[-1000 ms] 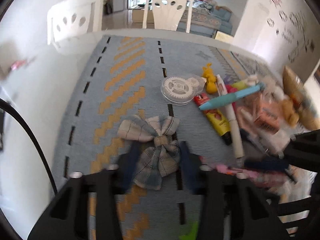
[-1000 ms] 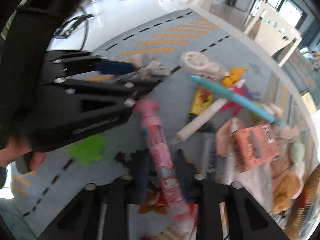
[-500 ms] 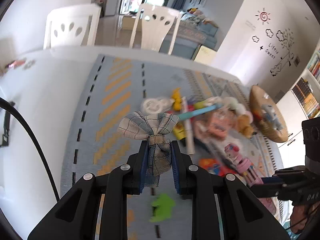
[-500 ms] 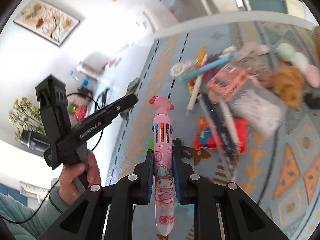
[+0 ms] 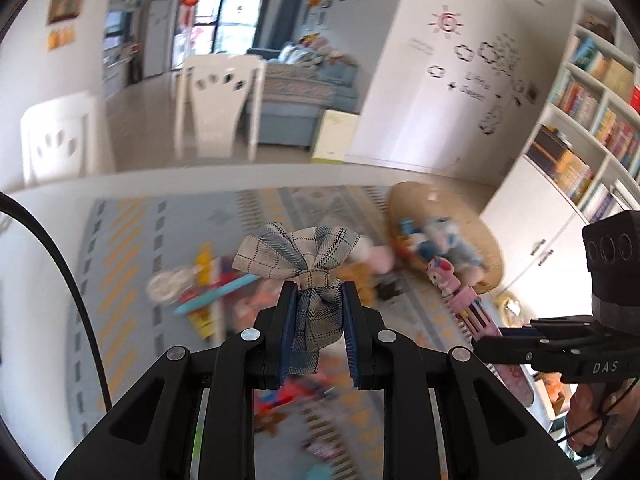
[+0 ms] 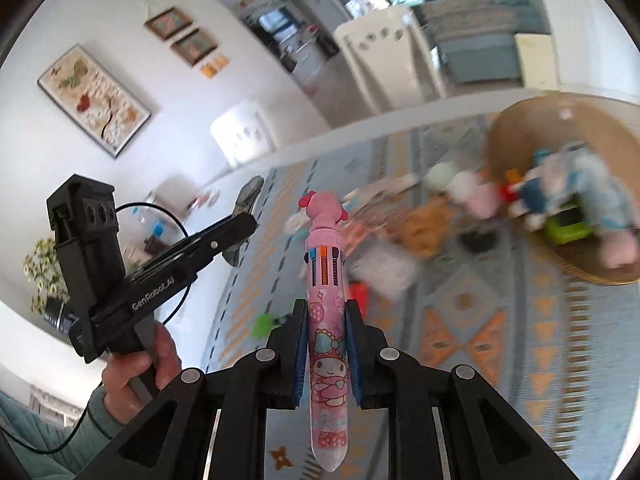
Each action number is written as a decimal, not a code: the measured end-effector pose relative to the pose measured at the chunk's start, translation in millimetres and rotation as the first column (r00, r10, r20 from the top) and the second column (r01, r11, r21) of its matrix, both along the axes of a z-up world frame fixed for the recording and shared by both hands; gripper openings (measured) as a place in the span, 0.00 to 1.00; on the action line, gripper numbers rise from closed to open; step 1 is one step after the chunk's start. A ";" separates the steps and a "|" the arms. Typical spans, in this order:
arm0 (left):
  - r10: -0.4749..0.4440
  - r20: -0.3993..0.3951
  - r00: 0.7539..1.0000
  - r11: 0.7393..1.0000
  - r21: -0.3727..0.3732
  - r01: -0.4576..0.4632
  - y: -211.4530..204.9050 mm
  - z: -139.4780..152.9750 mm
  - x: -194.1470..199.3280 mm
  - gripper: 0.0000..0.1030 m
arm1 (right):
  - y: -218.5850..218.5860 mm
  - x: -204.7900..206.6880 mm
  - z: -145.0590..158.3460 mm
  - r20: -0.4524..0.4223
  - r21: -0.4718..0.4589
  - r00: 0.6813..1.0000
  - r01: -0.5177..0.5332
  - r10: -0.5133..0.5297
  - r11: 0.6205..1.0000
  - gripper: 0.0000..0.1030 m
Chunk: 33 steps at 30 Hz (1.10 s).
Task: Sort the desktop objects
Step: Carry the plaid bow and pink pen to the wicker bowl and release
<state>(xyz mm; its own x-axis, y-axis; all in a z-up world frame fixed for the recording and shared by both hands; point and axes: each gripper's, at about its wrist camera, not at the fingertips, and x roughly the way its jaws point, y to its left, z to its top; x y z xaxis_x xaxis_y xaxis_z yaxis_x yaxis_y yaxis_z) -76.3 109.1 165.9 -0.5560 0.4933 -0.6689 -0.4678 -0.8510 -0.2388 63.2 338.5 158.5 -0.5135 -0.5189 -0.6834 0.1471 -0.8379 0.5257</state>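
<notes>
My left gripper (image 5: pixel 318 292) is shut on a grey-blue plaid fabric bow (image 5: pixel 298 254), held well above the patterned mat. My right gripper (image 6: pixel 327 308) is shut on a fat pink cartoon multi-colour pen (image 6: pixel 326 280) that stands upright between the pads. In the left wrist view the pen (image 5: pixel 460 296) and the right gripper (image 5: pixel 520 340) show at the right. The right wrist view has the left gripper (image 6: pixel 246 210) from the side at the left, with the bow (image 6: pixel 248 196) at its tip. A round woven basket (image 6: pixel 520 132) with plush toys (image 6: pixel 580 184) lies ahead on the right.
A blurred pile of stationery and small toys (image 5: pixel 224 292) lies on the mat below, with a teal pen (image 5: pixel 216 298) and a green clip (image 6: pixel 266 324). White chairs (image 5: pixel 220 104) stand beyond the table edge. A bookshelf (image 5: pixel 592 112) fills the right wall.
Both grippers have lifted off the mat with their objects. The bow and the pen now hang high over the pile. Both views have swung toward the woven basket.
</notes>
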 end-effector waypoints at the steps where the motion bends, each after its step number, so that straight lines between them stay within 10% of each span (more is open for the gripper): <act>1: -0.017 -0.005 1.000 1.000 0.003 0.017 12.8 2.9 -0.4 0.19 | 10.4 -2.1 4.1 -0.007 0.003 1.000 0.016 -0.016 1.000 0.16; 17: -0.220 -0.042 0.975 0.975 0.003 0.220 210.0 14.9 -49.9 0.19 | 200.8 -24.9 33.6 -0.083 0.091 0.956 0.288 -0.281 0.953 0.16; 33: -0.212 0.059 0.975 0.976 -0.032 0.214 269.3 -30.1 -111.7 0.19 | 253.7 -125.5 -7.9 -0.010 0.106 0.957 0.288 -0.288 0.952 0.16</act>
